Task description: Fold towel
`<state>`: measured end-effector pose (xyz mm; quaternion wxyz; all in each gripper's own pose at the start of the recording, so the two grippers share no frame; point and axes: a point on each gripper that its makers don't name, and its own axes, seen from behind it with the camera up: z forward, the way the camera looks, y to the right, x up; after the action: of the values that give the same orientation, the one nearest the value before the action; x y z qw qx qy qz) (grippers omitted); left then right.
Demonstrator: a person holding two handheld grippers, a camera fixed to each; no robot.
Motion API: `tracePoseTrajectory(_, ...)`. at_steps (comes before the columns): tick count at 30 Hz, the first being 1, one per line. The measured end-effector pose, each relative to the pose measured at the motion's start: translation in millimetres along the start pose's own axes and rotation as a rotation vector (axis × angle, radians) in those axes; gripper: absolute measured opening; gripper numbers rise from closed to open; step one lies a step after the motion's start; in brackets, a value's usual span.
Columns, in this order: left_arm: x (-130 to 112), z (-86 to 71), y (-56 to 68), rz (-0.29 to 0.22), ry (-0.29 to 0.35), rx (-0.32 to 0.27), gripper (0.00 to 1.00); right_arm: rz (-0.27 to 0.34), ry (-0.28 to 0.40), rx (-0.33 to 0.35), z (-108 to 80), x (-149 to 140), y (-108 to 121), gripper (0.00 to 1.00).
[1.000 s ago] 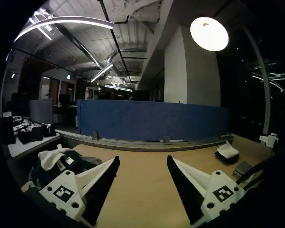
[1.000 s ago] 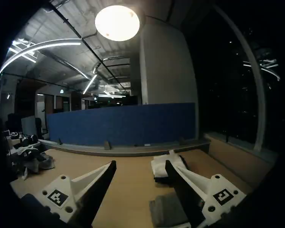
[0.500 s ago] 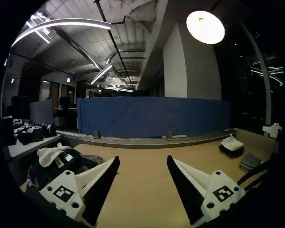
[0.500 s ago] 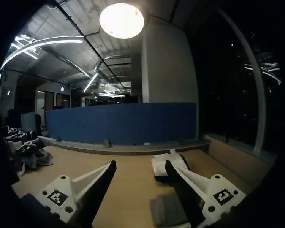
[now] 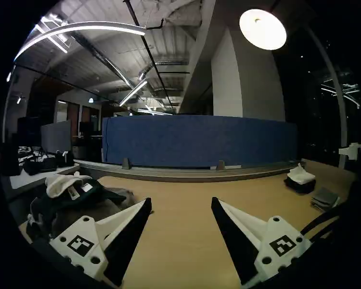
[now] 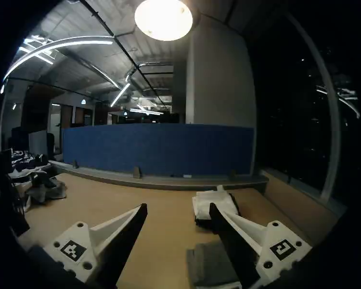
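Note:
My left gripper [image 5: 180,204] is open over the wooden table [image 5: 180,231], nothing between its fingers. A heap of unfolded towels [image 5: 77,195], white, dark green and grey, lies at its left. My right gripper [image 6: 176,209] is open too, empty. Just past its right finger sits a stack of folded towels [image 6: 213,201], white on dark. A folded grey towel [image 6: 209,262] lies flat beside that finger, near the front. The same stack [image 5: 300,178] and grey towel [image 5: 325,196] appear far right in the left gripper view. The heap [image 6: 45,188] shows at far left in the right gripper view.
A blue divider panel [image 5: 199,142] runs along the table's far edge on a grey rail. A round ceiling lamp [image 5: 262,29] glows overhead. Another desk with dark gear [image 5: 36,166] stands beyond the left end. Dark windows line the right side.
Both grippers have dropped a little and stayed open. The left view has shifted so the towel heap looks nearer and larger; the folded stack has slid rightward in it.

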<state>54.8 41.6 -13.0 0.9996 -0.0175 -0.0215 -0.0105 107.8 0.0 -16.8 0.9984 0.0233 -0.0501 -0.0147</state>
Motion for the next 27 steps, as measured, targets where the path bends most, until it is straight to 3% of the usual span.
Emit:
tracePoseTrajectory(15,-39.1,16.5,-28.4,-0.007,0.019,0.014,0.92,-0.032,0.018,0.023,22.3,2.8,-23.8,1.00)
tracePoseTrajectory(21,-59.8,16.9,-30.8,-0.003,0.015,0.010,0.92,-0.048,0.018,0.034,26.0,-9.4,-33.2,1.00)
tracePoseTrajectory(27,-57.8,17.3,-31.0,0.014,0.029,0.002,0.92,-0.044,0.024,0.037,24.5,-14.6,-36.3,1.00)
